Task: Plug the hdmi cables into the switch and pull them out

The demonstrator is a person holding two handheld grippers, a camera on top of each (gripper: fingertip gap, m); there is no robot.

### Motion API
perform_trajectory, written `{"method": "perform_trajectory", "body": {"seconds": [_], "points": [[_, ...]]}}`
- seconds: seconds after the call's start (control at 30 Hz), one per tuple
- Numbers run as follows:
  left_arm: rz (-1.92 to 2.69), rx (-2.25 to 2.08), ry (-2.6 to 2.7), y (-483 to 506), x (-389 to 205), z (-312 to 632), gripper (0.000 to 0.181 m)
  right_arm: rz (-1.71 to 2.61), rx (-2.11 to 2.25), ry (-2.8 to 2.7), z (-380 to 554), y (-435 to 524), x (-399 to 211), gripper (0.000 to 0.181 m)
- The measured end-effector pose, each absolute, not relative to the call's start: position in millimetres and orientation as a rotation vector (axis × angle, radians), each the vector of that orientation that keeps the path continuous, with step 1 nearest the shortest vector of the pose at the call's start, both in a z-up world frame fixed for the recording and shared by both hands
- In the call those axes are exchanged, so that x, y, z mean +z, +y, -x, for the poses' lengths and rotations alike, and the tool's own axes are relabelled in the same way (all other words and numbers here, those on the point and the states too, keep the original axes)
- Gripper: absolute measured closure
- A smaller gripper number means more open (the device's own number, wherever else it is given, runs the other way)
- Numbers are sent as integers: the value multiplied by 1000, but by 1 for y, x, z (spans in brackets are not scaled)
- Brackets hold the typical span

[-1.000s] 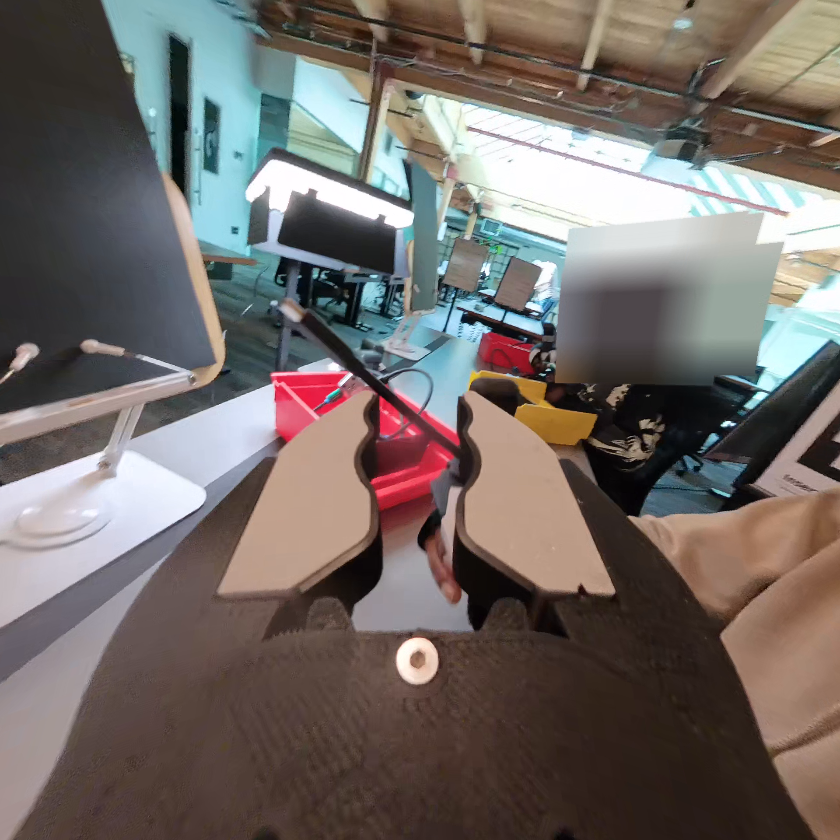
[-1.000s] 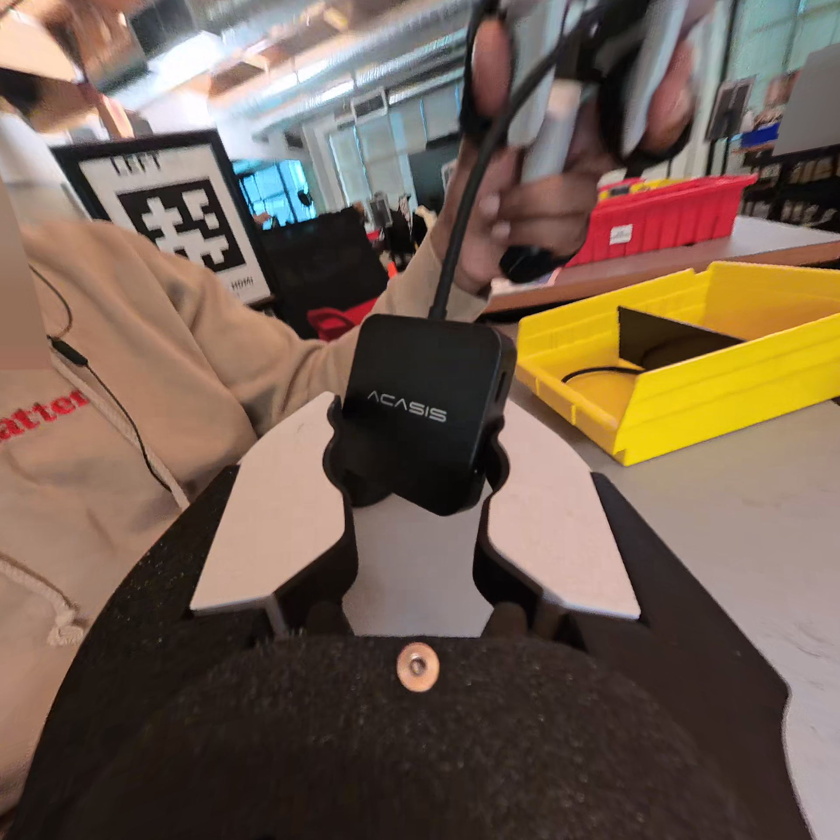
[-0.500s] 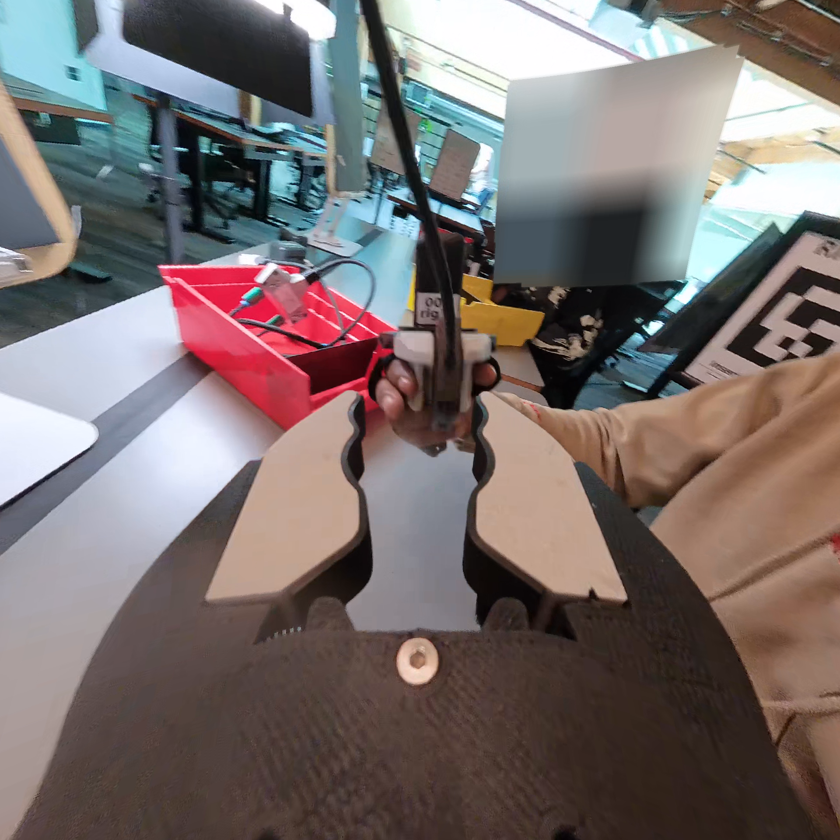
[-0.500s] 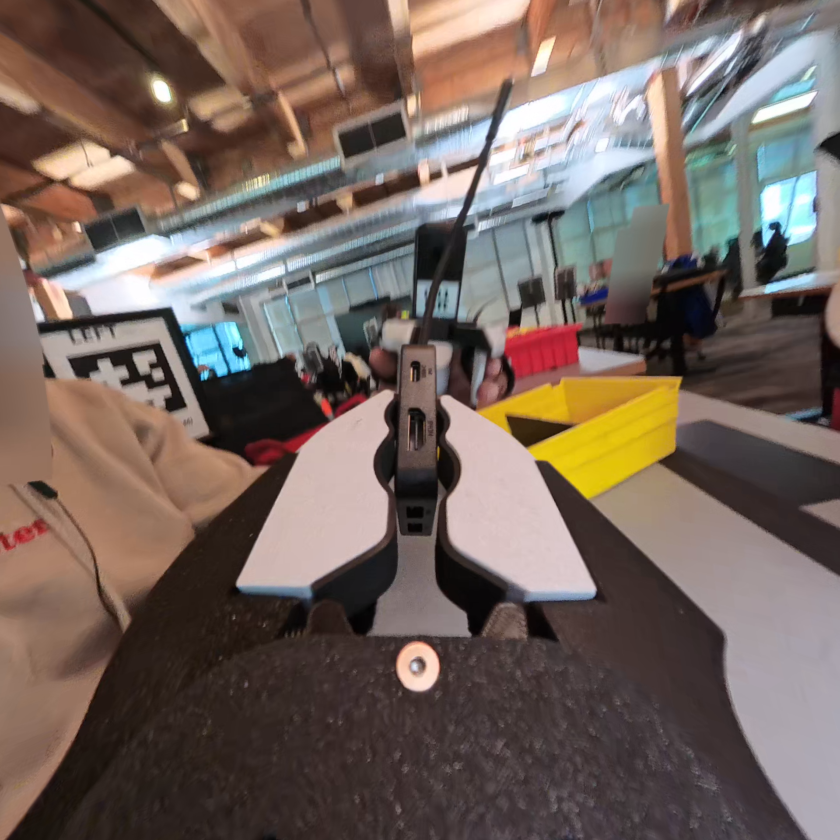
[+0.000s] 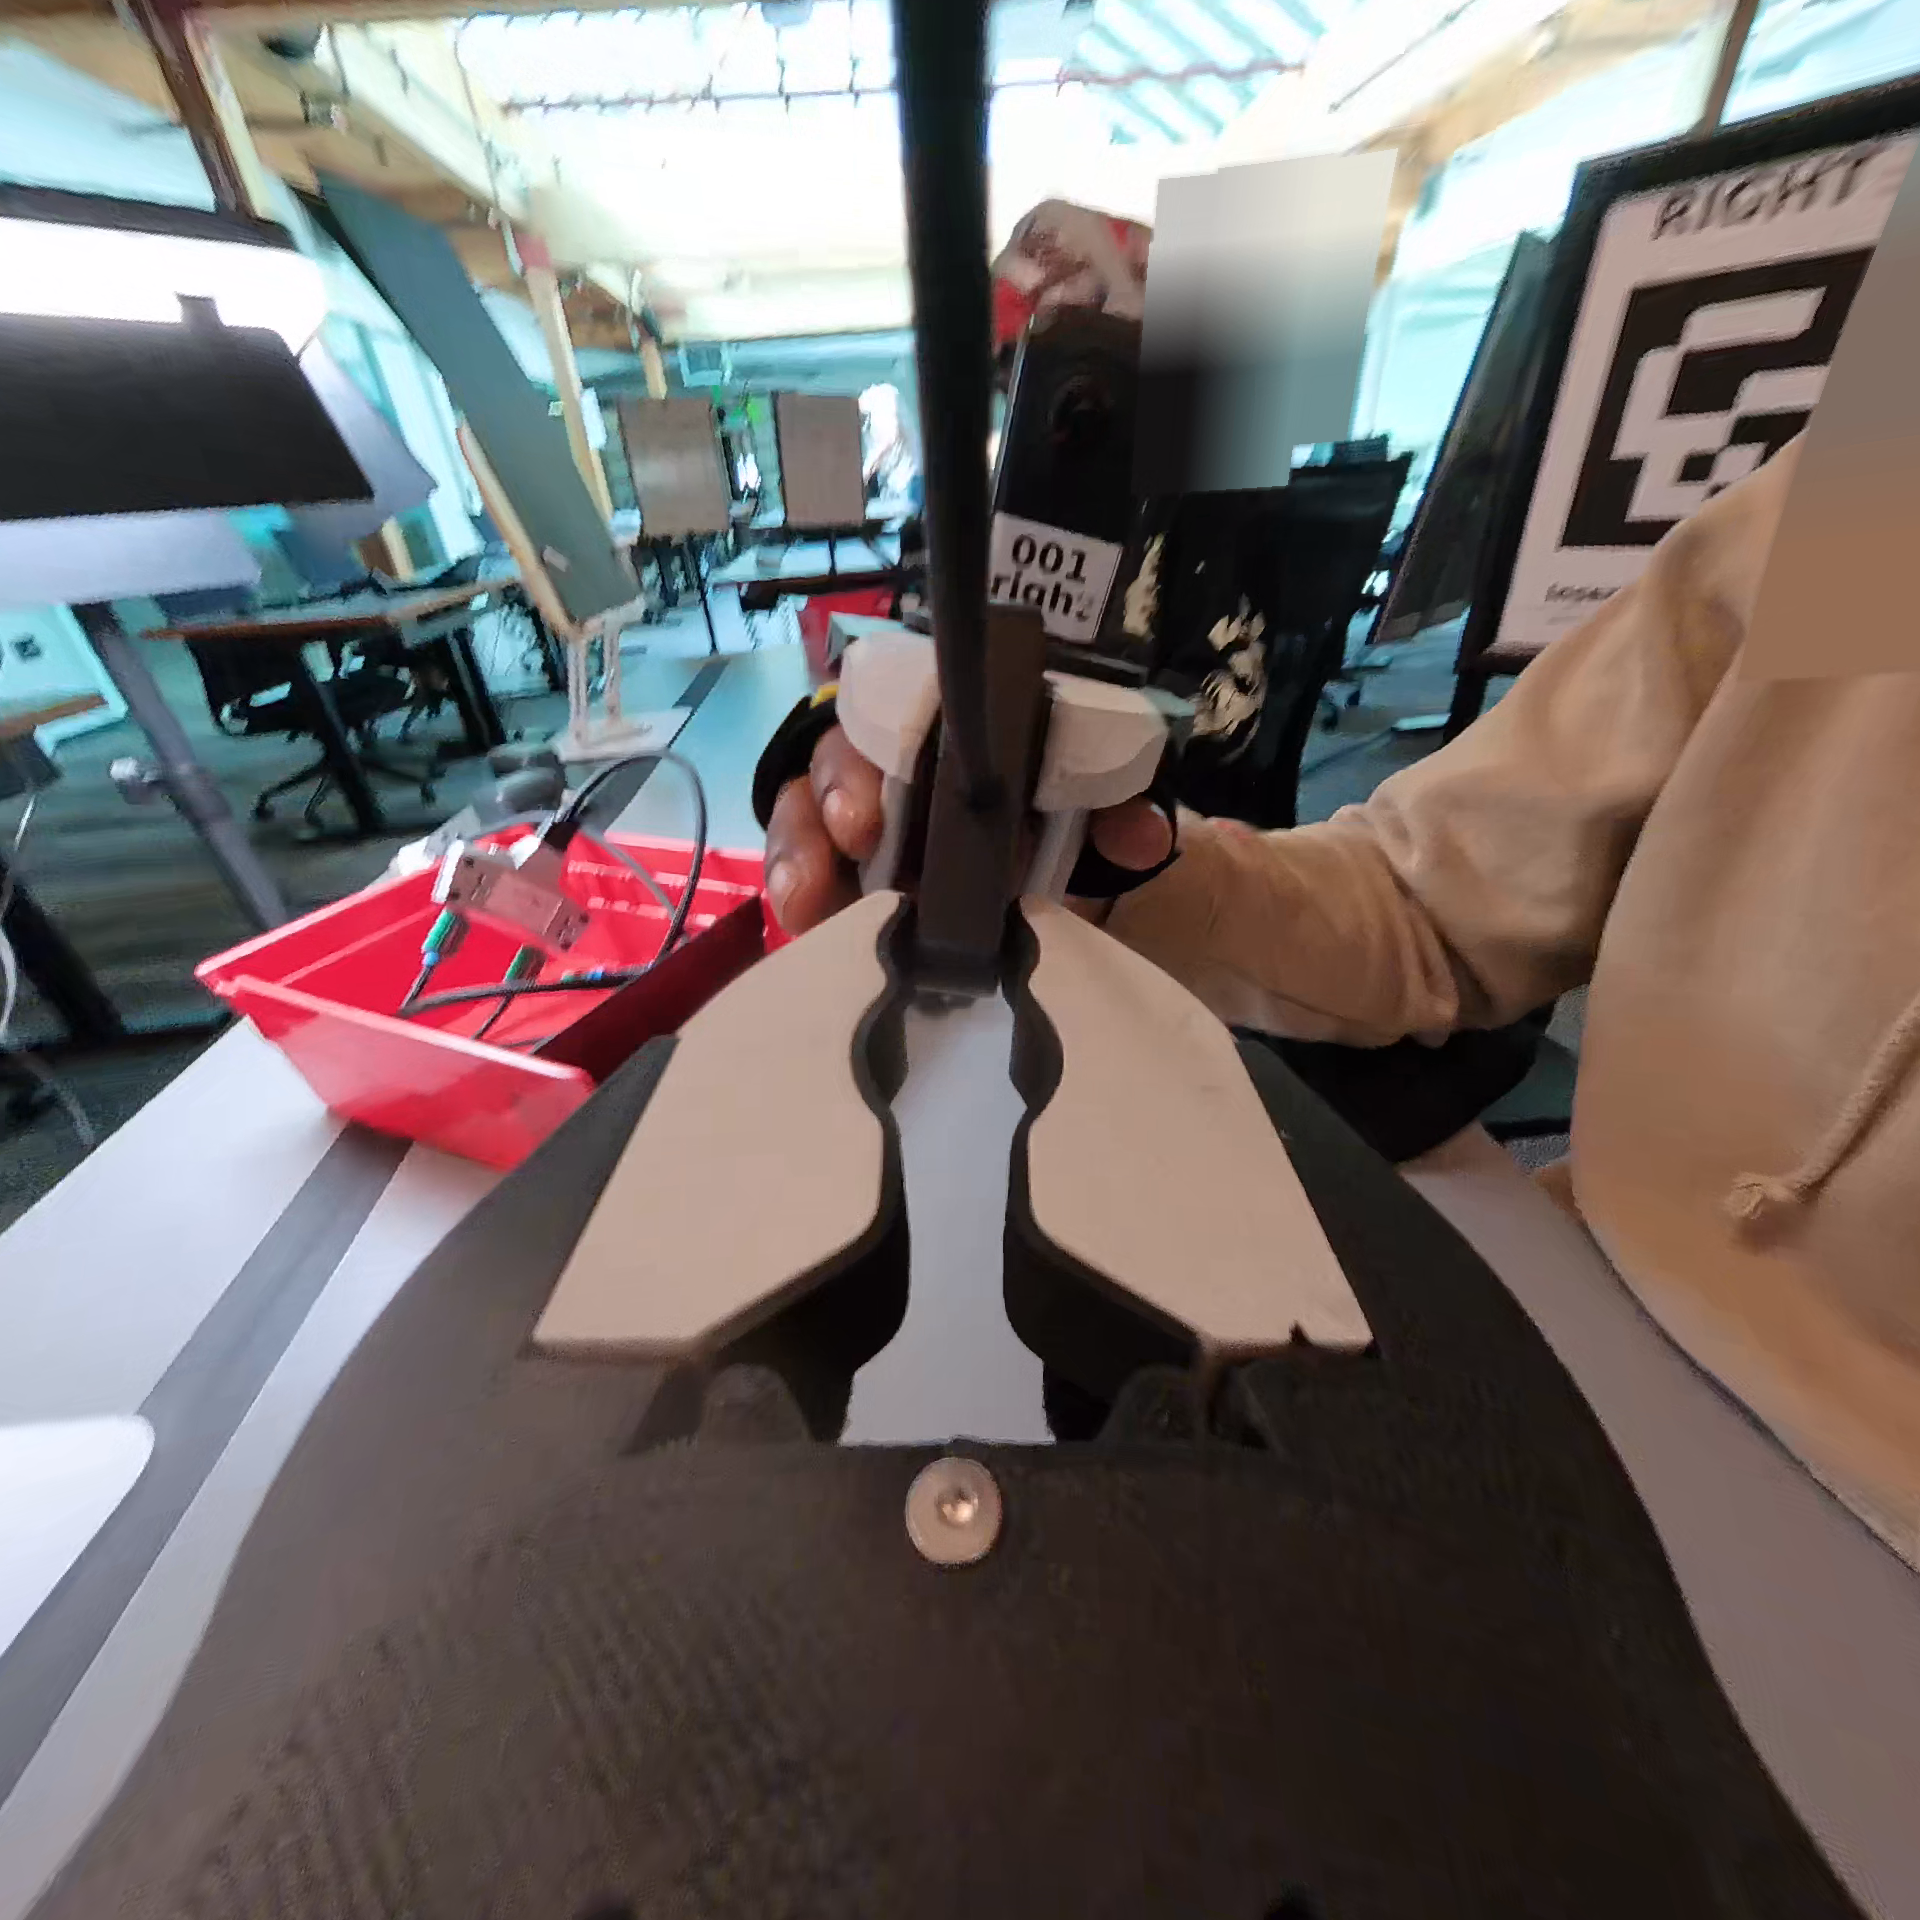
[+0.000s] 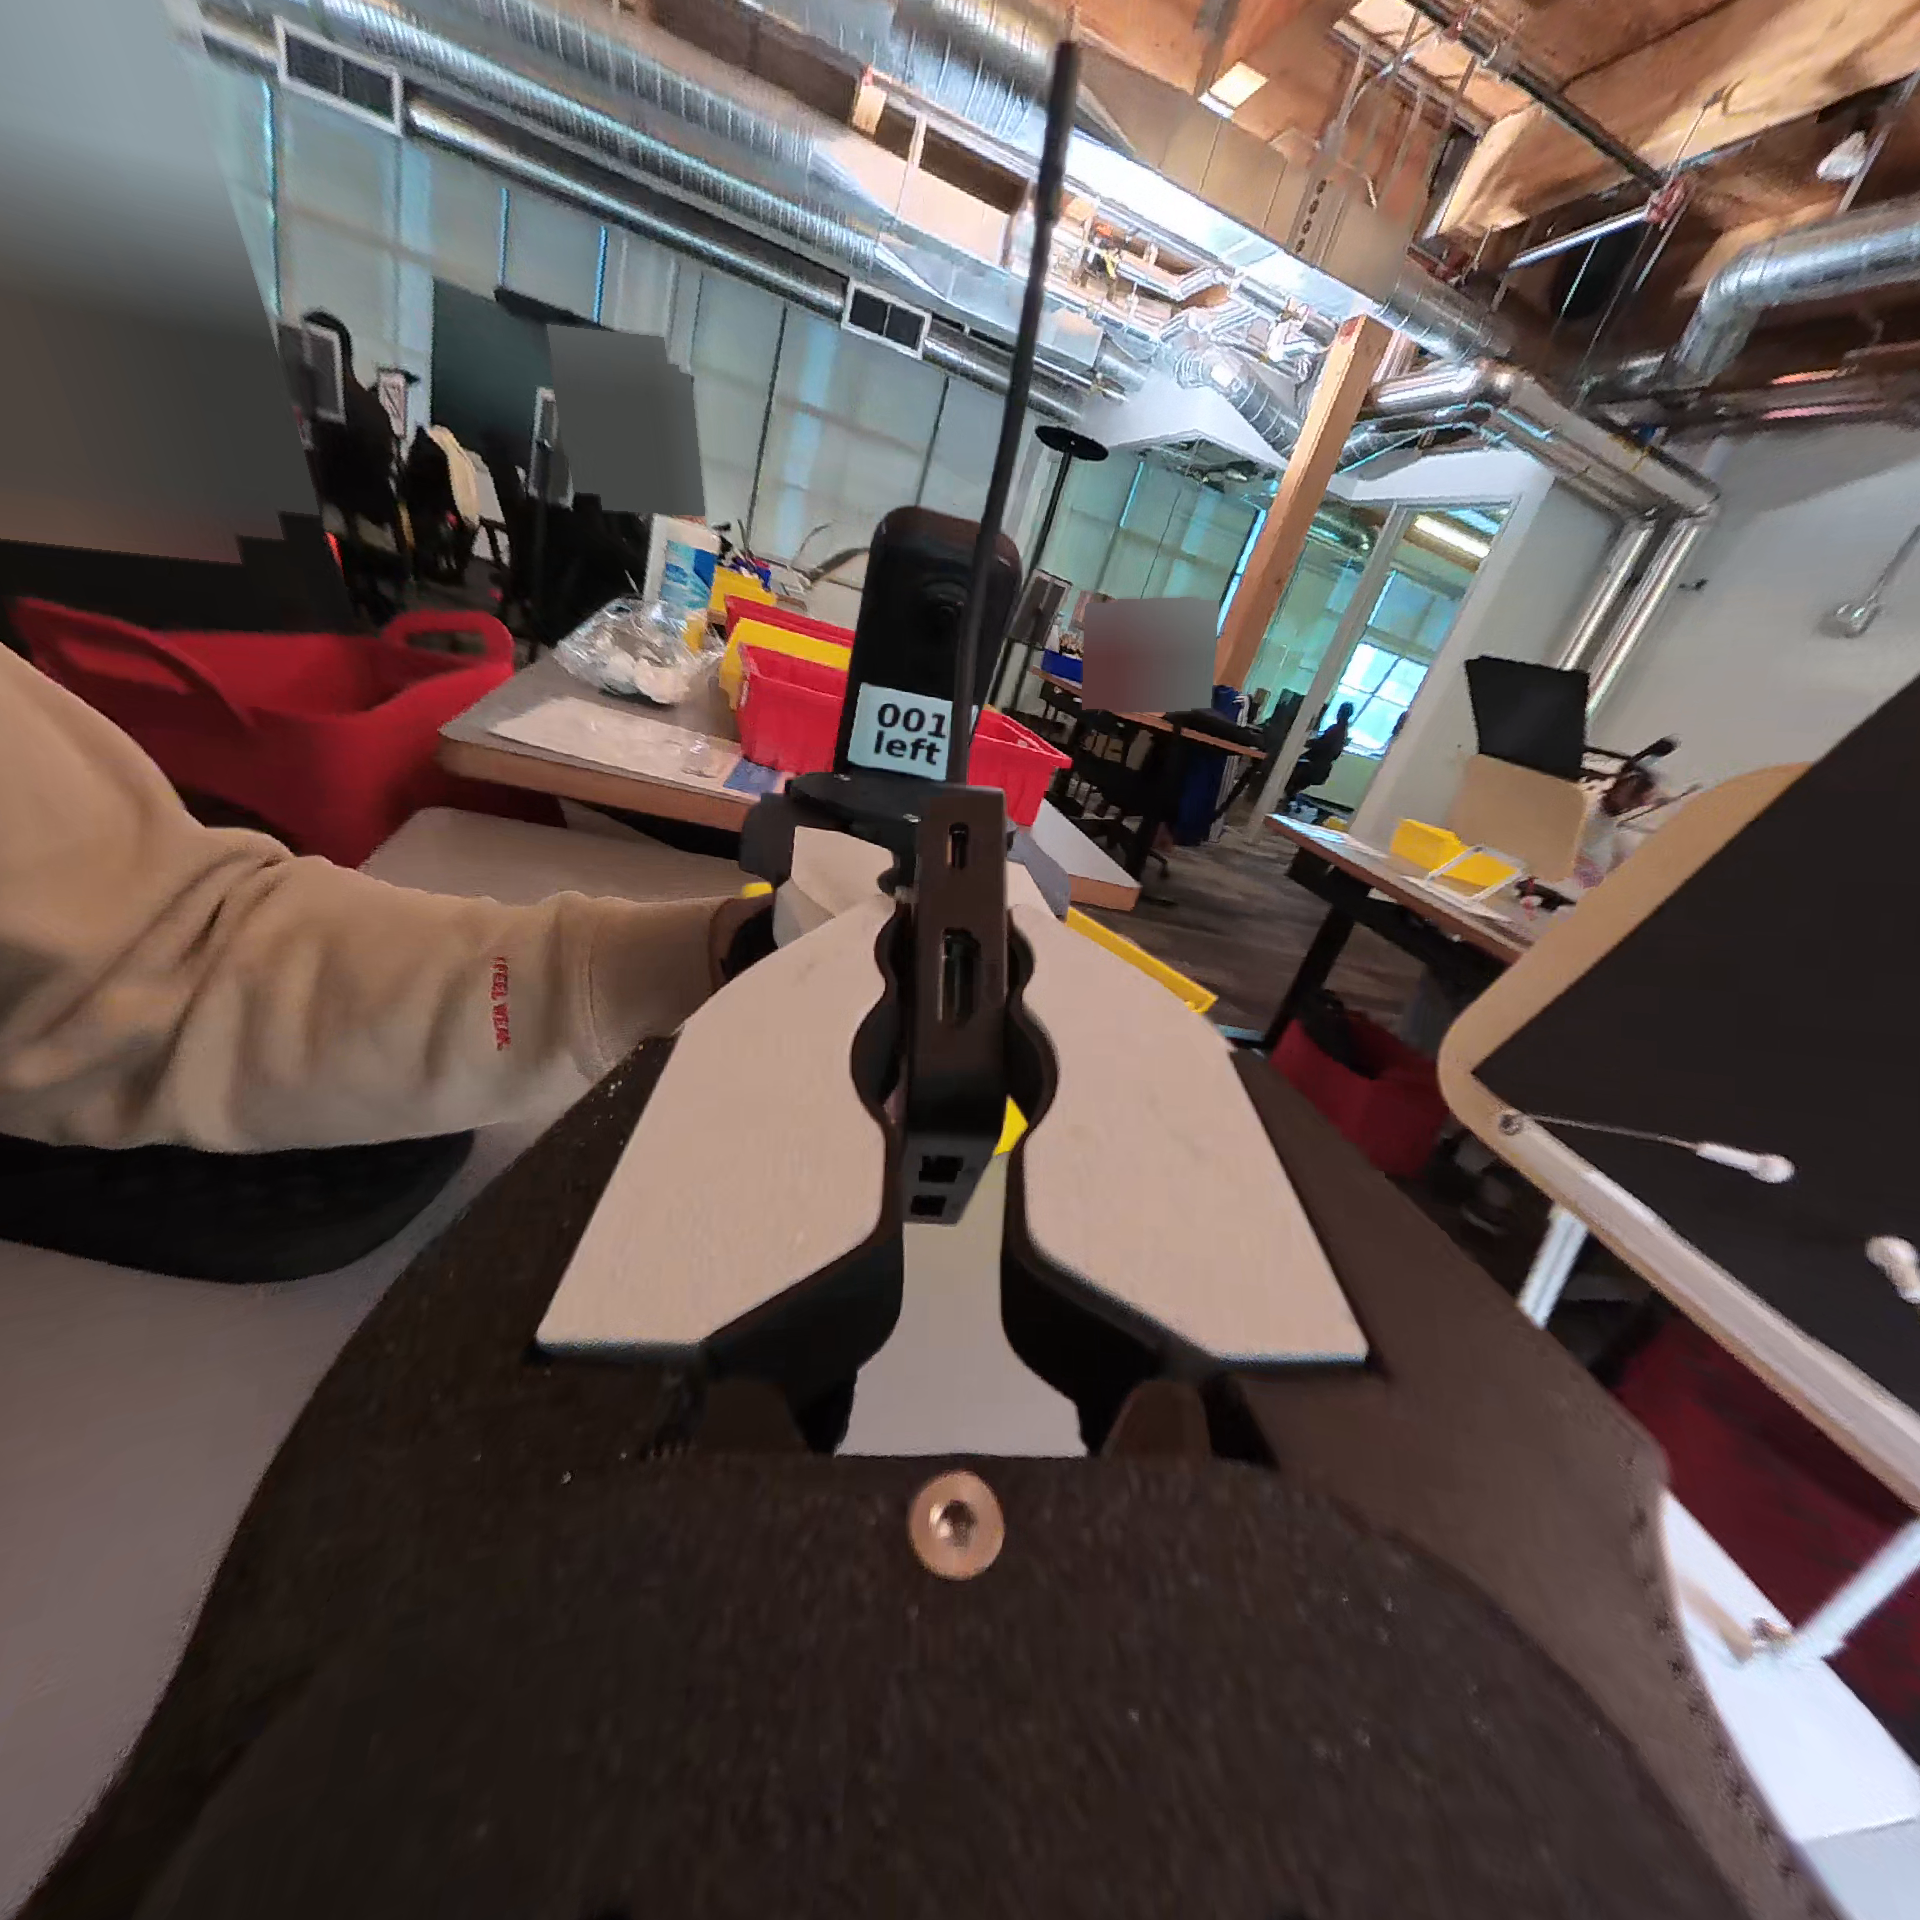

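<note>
At centre frame the switch [image 6: 951, 1023] was clamped edge-on by the right gripper [image 6: 954, 997], its cable [image 6: 1023, 416] rising to the top edge. The left gripper [image 5: 951, 961] was closed on its far edge. Opposed pulls could have twisted it loose.

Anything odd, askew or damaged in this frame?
The switch is off the table, clamped edge-on in the right gripper, its own cable standing straight up. The left gripper closes around its far end too. The HDMI port facing the right camera looks empty. Nothing looks damaged or spilled.
</note>
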State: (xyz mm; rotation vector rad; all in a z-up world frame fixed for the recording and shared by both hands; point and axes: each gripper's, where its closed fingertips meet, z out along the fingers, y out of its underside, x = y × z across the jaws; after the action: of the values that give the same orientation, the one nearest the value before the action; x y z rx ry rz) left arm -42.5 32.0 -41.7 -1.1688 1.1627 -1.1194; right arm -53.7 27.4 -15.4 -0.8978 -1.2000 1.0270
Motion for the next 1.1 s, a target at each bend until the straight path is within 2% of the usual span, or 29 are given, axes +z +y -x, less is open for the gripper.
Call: {"method": "perform_trajectory", "body": {"seconds": [0.1, 0.17, 0.23, 0.27, 0.4, 0.43, 0.57, 0.63, 0.73, 0.83, 0.87, 0.93, 1.0, 1.1], "points": [[1099, -1207, 1096, 30, -30, 47, 166, 906, 964, -1198, 54, 29, -13, 154], [1065, -1229, 1061, 31, -25, 51, 166, 930, 979, -1197, 54, 32, -16, 153], [1045, -1231, 1039, 31, -21, 53, 166, 954, 1027, -1180, 56, 33, -18, 156], [1044, -1230, 1034, 31, -21, 53, 166, 957, 1051, -1178, 57, 33, -18, 164], [1207, -1211, 1042, 43, -33, 53, 161, 1036, 1058, -1208, 55, 40, -24, 167], [1289, -1181, 1059, 48, -41, 55, 153, 1063, 991, -1215, 52, 47, -26, 167], [1447, -952, 1167, 52, -57, 72, 160, 1216, 691, -1290, 26, 78, -43, 168], [1456, -798, 1187, 52, -53, 74, 158, 1288, 541, -1337, 14, 93, -57, 168], [1468, -584, 1246, 53, -58, 63, 151, 1364, 476, -1474, 15, 91, -84, 168], [1555, -403, 1361, 60, -90, 53, 144, 1365, 516, -1641, 32, 68, -108, 168], [1581, -388, 1400, 61, -102, 50, 146, 1360, 524, -1687, 36, 61, -113, 168], [1614, -433, 1473, 55, -117, 45, 165, 1342, 538, -1727, 41, 52, -116, 168], [1608, -498, 1426, 57, -111, 42, 165, 1323, 551, -1693, 39, 54, -109, 167], [1608, -765, 1250, 59, -88, 43, 166, 1251, 623, -1506, 35, 65, -76, 157]]}}
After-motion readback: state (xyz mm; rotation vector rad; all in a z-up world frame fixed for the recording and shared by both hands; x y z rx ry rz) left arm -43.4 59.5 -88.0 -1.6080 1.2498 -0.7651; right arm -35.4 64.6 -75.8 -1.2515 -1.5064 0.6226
